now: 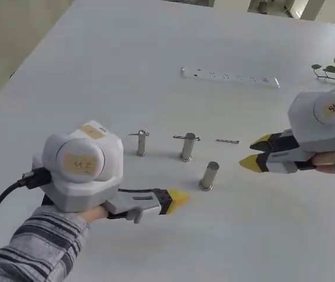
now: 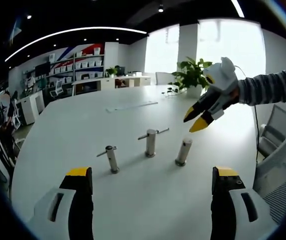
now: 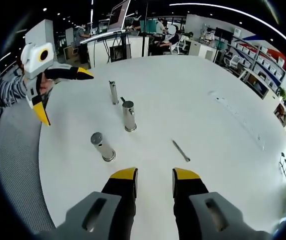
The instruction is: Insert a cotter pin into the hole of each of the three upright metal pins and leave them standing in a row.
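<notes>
Since two of the three metal pins already carry a cotter pin through their tops, the step in hand looks like the last insertion. The left pin (image 1: 141,143) and the middle pin (image 1: 187,147) stand side by side with their cross-pieces in place. The third pin (image 1: 209,175) stands bare, nearer the person and out of line with the other two. The loose cotter pin (image 1: 227,141) lies flat on the white table (image 1: 126,59), just to the right of the middle pin and beyond the bare one. The right gripper (image 1: 254,153) hovers near it, its jaws a modest gap apart with nothing between them. The left gripper (image 1: 176,198) hangs low on the near side of the pins, jaws spread wide and empty. A power strip (image 1: 230,76) lies well beyond the work.

The next move, I judge, calls for the right gripper to come down over the loose cotter pin and pinch it. That is a fiddly grasp, as it lies flat against the table. The left gripper could steady the third pin while the tip goes in. That pin then needs nudging into line with the other two.
</notes>
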Demonstrator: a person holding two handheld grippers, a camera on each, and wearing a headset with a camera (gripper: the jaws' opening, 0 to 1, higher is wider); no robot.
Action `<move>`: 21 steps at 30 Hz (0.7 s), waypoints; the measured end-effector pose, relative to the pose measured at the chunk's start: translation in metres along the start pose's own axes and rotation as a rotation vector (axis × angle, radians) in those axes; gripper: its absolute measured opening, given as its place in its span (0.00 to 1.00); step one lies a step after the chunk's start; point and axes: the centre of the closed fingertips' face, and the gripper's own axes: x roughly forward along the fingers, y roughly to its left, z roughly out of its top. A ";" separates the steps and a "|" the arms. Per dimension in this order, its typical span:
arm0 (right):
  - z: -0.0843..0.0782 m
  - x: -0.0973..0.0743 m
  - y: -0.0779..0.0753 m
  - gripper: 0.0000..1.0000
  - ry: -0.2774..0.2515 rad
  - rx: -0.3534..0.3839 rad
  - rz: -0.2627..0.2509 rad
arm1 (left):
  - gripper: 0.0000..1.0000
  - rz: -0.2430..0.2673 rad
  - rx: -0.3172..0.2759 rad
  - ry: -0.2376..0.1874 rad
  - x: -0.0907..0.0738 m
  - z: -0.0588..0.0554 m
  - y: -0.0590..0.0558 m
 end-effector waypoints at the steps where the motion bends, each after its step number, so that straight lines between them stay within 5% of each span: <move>1: 0.000 0.002 -0.003 0.23 0.009 -0.005 0.007 | 0.99 0.001 -0.001 -0.001 0.000 0.000 0.000; 21: -0.002 0.050 -0.044 0.12 0.135 -0.117 0.072 | 0.99 -0.010 -0.017 0.006 0.002 -0.003 -0.002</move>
